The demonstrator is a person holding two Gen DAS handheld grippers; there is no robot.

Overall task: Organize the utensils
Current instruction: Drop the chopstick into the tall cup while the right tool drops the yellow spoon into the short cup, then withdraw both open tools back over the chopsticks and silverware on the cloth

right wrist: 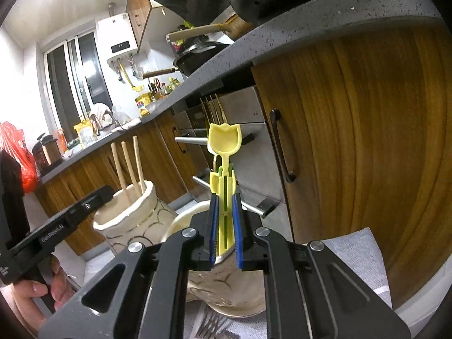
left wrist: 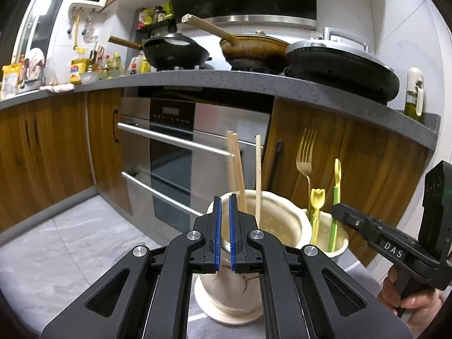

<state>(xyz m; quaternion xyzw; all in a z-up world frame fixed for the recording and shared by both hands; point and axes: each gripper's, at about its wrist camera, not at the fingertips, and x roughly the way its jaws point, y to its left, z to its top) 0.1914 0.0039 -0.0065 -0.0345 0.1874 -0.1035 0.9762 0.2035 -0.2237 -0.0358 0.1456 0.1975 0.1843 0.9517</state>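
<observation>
Two cream ceramic holders are standing side by side on a grey cloth, on the floor in front of the oven [left wrist: 180, 152] and the wood cabinet doors.

Left gripper [left wrist: 224, 226]: I am seeing its blue pads nearly pressed together, only a thin slit between them, and I can make out nothing pinched there. It is hovering just over the near rim of the left holder [left wrist: 271, 214]. Three wooden chopsticks [left wrist: 240, 175] are standing upright in that holder, leaning a little.

Right gripper [right wrist: 225, 226]: its fingers are pinching the yellow tulip spoon [right wrist: 224, 141] by the handle, bowl end up, over the mouth of the right holder [right wrist: 226, 291]. In the left wrist view the spoon's lower end is sitting inside that holder. A green-handled utensil [left wrist: 335, 197] with a yellow tulip tip and a gold fork [left wrist: 305, 155] are also standing in it, tines up.

A hand [left wrist: 406, 296] is gripping the right gripper's handle at the frame edge.

On the grey countertop [left wrist: 254, 80] above, pans are sitting on the stove, with bottles further left.
</observation>
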